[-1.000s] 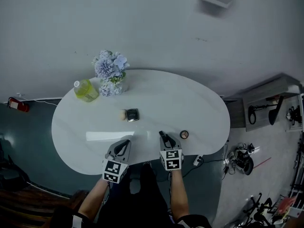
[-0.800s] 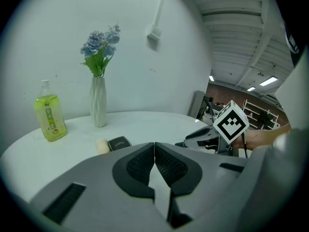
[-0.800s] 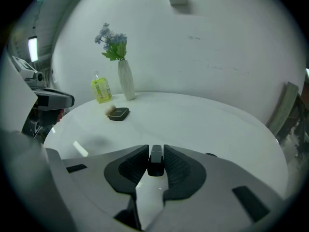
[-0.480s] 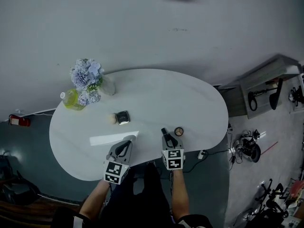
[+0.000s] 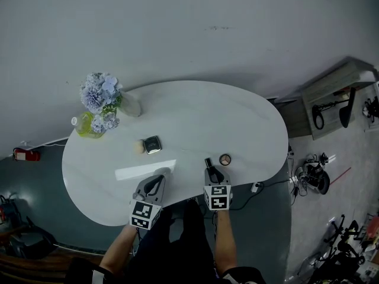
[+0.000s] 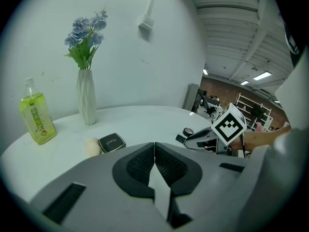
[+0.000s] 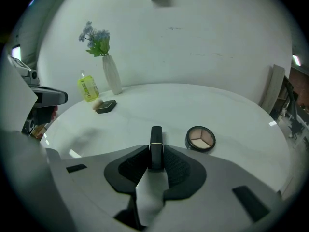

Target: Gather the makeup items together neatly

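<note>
My right gripper [image 7: 155, 159] [image 5: 209, 165] is shut on a black lipstick tube [image 7: 156, 145] [image 5: 208, 162] that sticks out past its jaws. A round eyeshadow compact [image 7: 200, 137] [image 5: 225, 159] lies on the white table [image 5: 237, 123] just right of it. A black square compact [image 5: 151, 144] [image 6: 111, 142] [image 7: 106, 106] and a beige sponge [image 5: 138, 147] [image 6: 92, 147] rest together mid-table, left of centre. My left gripper [image 6: 154, 159] [image 5: 155, 179] hovers at the near edge, shut with nothing between its pads.
A white vase of blue flowers [image 5: 100, 96] [image 6: 86, 95] and a yellow-green bottle [image 5: 87, 126] [image 6: 35, 115] stand at the table's far left. A shelf [image 5: 334, 102] and cables are on the floor to the right.
Both grippers have shifted a little forward and down over the near table edge. The right one rolled slightly, bringing the lipstick closer to the round compact. The head view has also shifted.
</note>
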The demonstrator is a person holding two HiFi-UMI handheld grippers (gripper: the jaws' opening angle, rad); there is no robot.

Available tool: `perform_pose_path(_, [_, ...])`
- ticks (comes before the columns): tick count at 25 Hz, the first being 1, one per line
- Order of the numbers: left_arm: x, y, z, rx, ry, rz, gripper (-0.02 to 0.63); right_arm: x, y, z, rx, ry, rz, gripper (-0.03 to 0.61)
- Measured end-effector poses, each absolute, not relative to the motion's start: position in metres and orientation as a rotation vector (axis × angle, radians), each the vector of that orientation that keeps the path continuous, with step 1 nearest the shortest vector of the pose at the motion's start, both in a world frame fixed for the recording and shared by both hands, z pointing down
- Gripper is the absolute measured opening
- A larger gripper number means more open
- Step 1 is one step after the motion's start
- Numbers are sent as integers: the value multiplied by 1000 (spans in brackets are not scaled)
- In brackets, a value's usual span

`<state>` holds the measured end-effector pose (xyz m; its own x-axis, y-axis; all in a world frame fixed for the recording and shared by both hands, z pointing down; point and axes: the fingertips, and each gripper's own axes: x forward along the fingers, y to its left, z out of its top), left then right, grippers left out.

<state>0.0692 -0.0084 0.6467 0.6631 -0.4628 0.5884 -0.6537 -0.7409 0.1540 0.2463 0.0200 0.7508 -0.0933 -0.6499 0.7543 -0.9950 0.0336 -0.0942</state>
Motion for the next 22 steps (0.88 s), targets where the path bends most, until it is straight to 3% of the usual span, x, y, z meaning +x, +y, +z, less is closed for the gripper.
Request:
perform_pose_path(13, [61,-2,649,2529,-884,758,20,247,22,753,1725,-1762,807,114])
perform_pose_path(17, [59,-2,642,2541,-894,747,20,244,19,739,1757,-1806,787,167])
perform_pose_path(22, [57,-3,626,2564,-921,715,20,242,18,714,1775,-1834,757,176])
